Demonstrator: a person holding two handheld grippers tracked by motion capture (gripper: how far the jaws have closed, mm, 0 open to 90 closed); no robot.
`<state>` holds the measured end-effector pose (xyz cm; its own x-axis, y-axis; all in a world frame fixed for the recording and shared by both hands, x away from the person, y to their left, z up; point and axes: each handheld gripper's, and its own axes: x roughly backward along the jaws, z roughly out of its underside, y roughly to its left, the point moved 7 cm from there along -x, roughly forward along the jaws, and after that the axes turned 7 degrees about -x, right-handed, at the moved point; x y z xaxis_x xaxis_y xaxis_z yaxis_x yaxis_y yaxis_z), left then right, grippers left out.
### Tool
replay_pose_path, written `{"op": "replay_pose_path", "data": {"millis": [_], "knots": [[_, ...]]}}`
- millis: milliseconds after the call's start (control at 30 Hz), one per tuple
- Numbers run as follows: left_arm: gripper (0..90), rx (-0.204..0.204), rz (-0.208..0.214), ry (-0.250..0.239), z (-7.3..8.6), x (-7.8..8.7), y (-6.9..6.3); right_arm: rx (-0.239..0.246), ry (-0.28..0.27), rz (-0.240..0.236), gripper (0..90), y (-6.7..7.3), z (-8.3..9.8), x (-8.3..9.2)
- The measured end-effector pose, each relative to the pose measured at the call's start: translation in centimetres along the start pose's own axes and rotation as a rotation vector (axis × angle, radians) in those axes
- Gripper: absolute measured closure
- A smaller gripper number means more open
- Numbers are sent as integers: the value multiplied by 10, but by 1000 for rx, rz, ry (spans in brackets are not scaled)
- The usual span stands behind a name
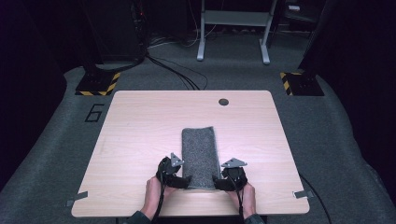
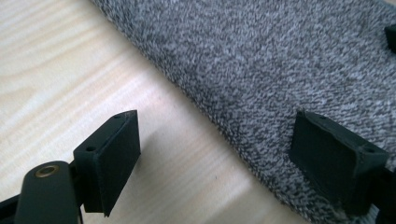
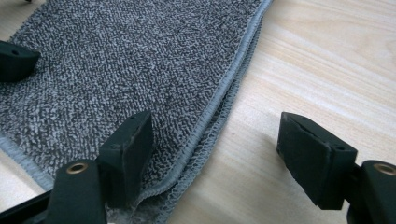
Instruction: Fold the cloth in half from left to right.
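On the near half of the light wooden worktop lies a grey towel, folded into a long narrow strip that runs away from the person, its near end close to the front edge of the worktop. Both hands come in from the bottom of the high view, and each holds a claw at one near corner of the towel.

At the left near corner is the left claw. In the left gripper view its two black jaws stand wide apart and hold nothing. One jaw is over the bare wood, the other is over the grey fabric, and the folded edge of the towel passes slanting between them. Whether the jaws touch the surface below I cannot tell.

At the right near corner is the right claw. In the right gripper view its jaws are also wide apart and grip nothing. One jaw is on or just above the towel near the corner, the other is over the wood beside it. The stitched hem, with two layers one on the other, runs between the two jaws. A jaw of the left claw shows at the far edge of the fabric in this view.

Near the far edge of the worktop is a small round hole, well apart from the towel.
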<state>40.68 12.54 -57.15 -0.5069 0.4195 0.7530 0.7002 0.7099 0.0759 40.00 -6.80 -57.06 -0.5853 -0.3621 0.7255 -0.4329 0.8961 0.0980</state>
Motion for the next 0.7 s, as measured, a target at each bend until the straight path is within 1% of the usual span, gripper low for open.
{"op": "replay_pose_path", "data": {"millis": [33,67,100,133,167,233,267,300,367,400,433,467,500,533,567,600,633,667,700], "knots": [[156,3,-6,-6,1,1,0,3,0,-4,267,1,1,0],[156,0,0,-2,2,2,-1,-4,4,-6,267,2,2,1],[156,-8,-7,2,4,4,-2,8,-1,-10,267,4,3,2],[156,-8,-7,2,4,4,-2,8,-1,-10,267,4,3,2],[156,-12,-3,3,7,6,-5,18,1,-7,267,5,6,4],[156,-15,-7,-3,8,7,-6,22,2,-14,268,6,7,5],[156,-16,-7,-2,9,9,-8,21,4,-17,267,8,11,8],[156,-13,1,-10,12,11,-12,10,8,-18,267,10,13,10],[156,-14,8,-8,13,12,-13,17,7,-21,268,11,15,12],[152,6,14,-19,13,15,-13,25,12,-34,267,11,17,15],[151,10,11,-25,11,17,-11,26,-4,-41,266,10,15,16],[149,10,11,-25,11,17,-11,26,-4,-41,266,10,15,16],[150,26,6,-42,6,21,-2,1,-11,-44,264,6,11,18],[150,39,-3,-57,2,23,3,-6,-17,-46,264,3,7,19],[150,42,-10,-60,-2,24,10,-9,-23,-42,265,-1,2,20],[151,42,-10,-60,-2,24,10,-9,-23,-42,265,-1,2,20],[151,47,-18,-59,-6,24,16,1,-32,-41,265,-5,-3,20],[152,60,-32,-61,-13,22,29,-5,-42,-36,265,-12,-15,20],[152,60,-32,-61,-13,22,29,-9,-44,-37,266,-15,-21,19]]}}
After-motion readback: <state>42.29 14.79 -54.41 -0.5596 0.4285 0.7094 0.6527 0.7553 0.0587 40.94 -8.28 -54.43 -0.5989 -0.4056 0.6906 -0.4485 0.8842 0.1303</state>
